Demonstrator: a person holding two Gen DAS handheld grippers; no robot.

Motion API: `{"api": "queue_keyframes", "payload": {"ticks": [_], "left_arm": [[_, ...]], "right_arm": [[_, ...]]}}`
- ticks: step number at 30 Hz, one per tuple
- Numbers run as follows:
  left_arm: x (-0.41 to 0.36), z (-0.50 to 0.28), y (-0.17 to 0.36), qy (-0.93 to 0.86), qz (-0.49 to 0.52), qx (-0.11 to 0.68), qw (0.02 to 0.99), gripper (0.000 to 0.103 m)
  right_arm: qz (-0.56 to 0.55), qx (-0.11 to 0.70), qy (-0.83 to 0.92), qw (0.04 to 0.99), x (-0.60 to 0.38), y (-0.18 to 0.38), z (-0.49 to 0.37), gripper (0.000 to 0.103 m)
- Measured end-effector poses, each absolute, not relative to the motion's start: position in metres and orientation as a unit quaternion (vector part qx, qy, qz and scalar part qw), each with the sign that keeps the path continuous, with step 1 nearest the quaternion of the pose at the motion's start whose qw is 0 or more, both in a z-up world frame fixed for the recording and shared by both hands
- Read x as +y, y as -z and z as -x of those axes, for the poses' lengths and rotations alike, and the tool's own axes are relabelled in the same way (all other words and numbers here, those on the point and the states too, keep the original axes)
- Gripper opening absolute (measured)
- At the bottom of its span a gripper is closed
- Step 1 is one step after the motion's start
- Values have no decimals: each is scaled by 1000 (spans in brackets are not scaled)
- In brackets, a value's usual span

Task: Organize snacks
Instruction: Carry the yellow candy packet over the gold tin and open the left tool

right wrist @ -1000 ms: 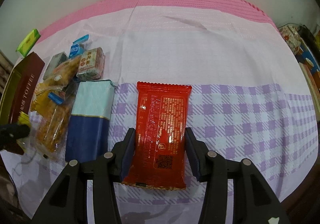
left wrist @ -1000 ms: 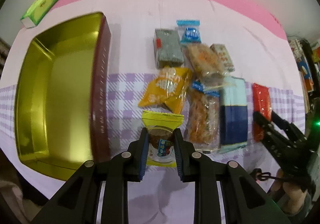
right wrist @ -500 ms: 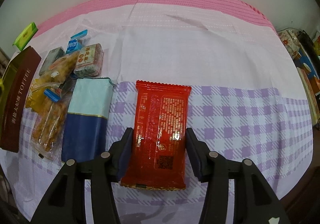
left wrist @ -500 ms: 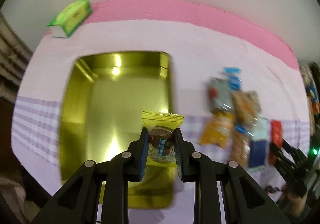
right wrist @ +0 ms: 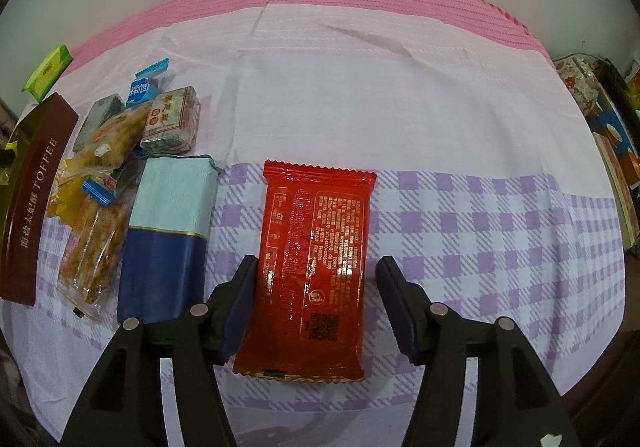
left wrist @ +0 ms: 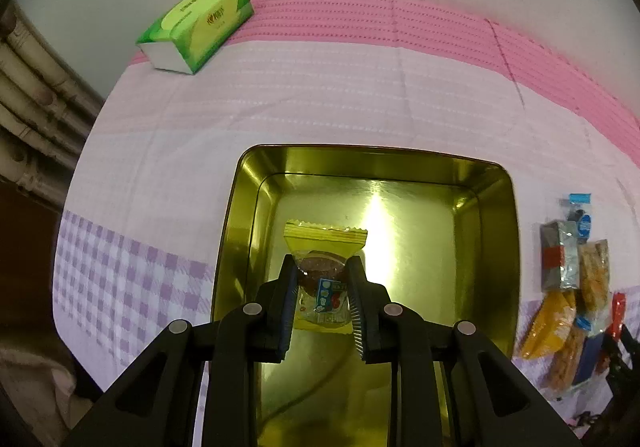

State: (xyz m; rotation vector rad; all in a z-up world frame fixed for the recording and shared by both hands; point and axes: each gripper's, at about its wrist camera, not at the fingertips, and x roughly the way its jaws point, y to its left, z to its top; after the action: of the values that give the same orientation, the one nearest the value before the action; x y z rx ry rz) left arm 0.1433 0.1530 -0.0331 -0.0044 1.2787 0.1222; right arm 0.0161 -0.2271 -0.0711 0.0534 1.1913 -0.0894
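Left gripper (left wrist: 323,289): fingers clamped tight on yellow snack packet (left wrist: 323,247), dark cake showing through clear window, packet hanging over gold tin (left wrist: 496,215). Tin's floor bare beyond fingers. Green tissue pack (left wrist: 198,32) far ahead-left on pink tablecloth (left wrist: 320,95).

Right gripper (right wrist: 316,287): fingers opening, red packet (right wrist: 316,247) lying flat between them on surface, pads clear of both edges. Just left of fingers: blue box (right wrist: 168,231), then heap of snacks (right wrist: 104,175), then tin's brown "TOFFEE" side (right wrist: 34,203).
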Motion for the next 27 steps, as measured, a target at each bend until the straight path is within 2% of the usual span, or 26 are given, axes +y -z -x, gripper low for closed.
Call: {"api": "queue_keyframes", "payload": {"ticks": [6, 10, 16, 27], "left_arm": [[153, -149, 50, -62, -14, 608, 791, 25], [153, -152, 57, -63, -28, 611, 789, 25], [154, -155, 64, -64, -38, 613, 787, 25], [153, -150, 66, -64, -42, 612, 787, 26]], "right_arm": [[-24, 560, 41, 827, -228, 72, -16, 57], [-23, 561, 39, 827, -227, 71, -15, 47], [-25, 560, 42, 827, -226, 70, -16, 42], [-40, 556, 57, 828, -223, 69, -15, 40]]}}
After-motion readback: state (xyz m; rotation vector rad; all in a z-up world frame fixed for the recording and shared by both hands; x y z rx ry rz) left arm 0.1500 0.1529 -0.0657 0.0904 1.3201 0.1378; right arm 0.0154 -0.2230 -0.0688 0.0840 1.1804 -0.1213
